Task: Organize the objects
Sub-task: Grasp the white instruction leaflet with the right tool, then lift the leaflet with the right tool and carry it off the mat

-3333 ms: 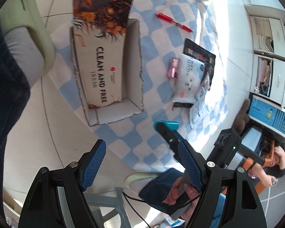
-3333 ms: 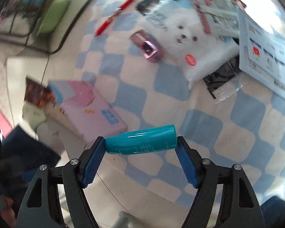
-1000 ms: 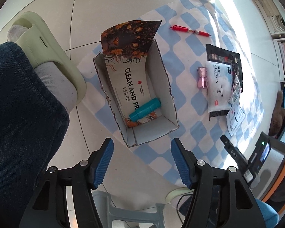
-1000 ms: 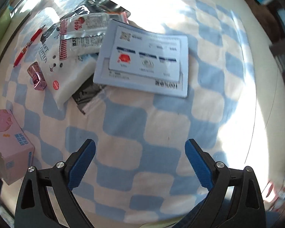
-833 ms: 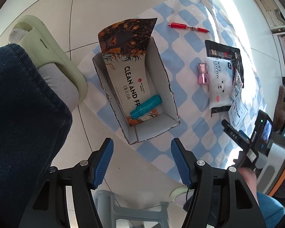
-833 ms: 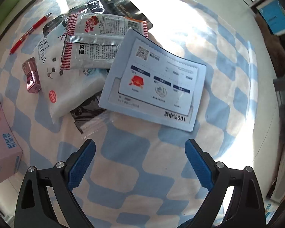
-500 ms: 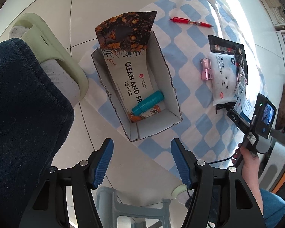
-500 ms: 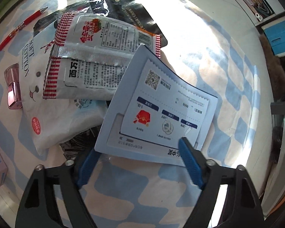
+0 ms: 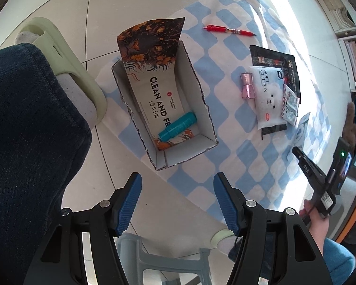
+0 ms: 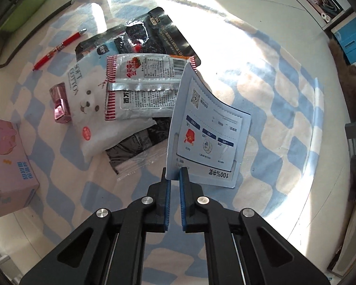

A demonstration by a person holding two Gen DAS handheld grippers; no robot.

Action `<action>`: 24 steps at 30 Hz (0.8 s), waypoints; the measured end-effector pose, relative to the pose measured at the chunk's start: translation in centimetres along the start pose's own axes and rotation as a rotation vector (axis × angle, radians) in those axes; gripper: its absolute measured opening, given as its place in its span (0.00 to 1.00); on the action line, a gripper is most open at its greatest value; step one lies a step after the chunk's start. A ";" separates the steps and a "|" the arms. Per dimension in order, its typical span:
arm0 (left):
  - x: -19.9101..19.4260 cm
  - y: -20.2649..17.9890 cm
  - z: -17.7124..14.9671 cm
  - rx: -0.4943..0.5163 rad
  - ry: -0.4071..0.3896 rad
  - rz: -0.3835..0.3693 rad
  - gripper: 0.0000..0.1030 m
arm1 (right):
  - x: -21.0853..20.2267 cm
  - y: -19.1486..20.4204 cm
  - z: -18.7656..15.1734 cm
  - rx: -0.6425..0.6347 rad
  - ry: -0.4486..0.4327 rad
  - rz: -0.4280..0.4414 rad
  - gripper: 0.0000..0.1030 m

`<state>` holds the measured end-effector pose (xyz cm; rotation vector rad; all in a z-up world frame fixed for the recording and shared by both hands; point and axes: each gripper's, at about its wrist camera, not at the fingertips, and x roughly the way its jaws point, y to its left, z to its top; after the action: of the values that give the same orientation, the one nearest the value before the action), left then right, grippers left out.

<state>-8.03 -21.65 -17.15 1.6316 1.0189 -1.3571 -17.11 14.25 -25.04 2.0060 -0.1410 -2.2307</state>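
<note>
While the right gripper (image 10: 172,173) closes on a blue packet (image 10: 208,133), teal tube (image 9: 177,126) boxed in left view only

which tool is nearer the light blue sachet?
Right. The right tool is closing on the light blue sachet's lower corner, lifting it. The left tool hangs open past the box, far off.

The black packet (image 10: 164,38) lies mostly buried under the white cotton pack (image 10: 87,99) and the red-striped sachet (image 10: 142,87) — its print unreadable. The pink box (image 10: 7,166) is cut by the frame's left edge — small lettering too blurred to read.
</note>
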 end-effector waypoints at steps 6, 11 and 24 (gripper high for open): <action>-0.8 0.0 -0.7 0.012 -0.024 -0.061 0.60 | -3.0 1.3 -2.2 0.108 -0.046 0.132 0.03; -0.9 -0.3 -1.3 0.036 -0.022 -0.094 0.60 | -4.7 2.6 -4.7 0.189 -0.060 0.280 0.02; -2.2 1.2 -1.6 0.021 -0.049 -0.155 0.60 | -8.8 10.4 -7.3 0.069 -0.069 0.455 0.01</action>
<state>-6.61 -20.88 -14.66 1.5524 1.1247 -1.5072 -8.59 5.62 -15.56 1.7097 -0.6218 -2.0207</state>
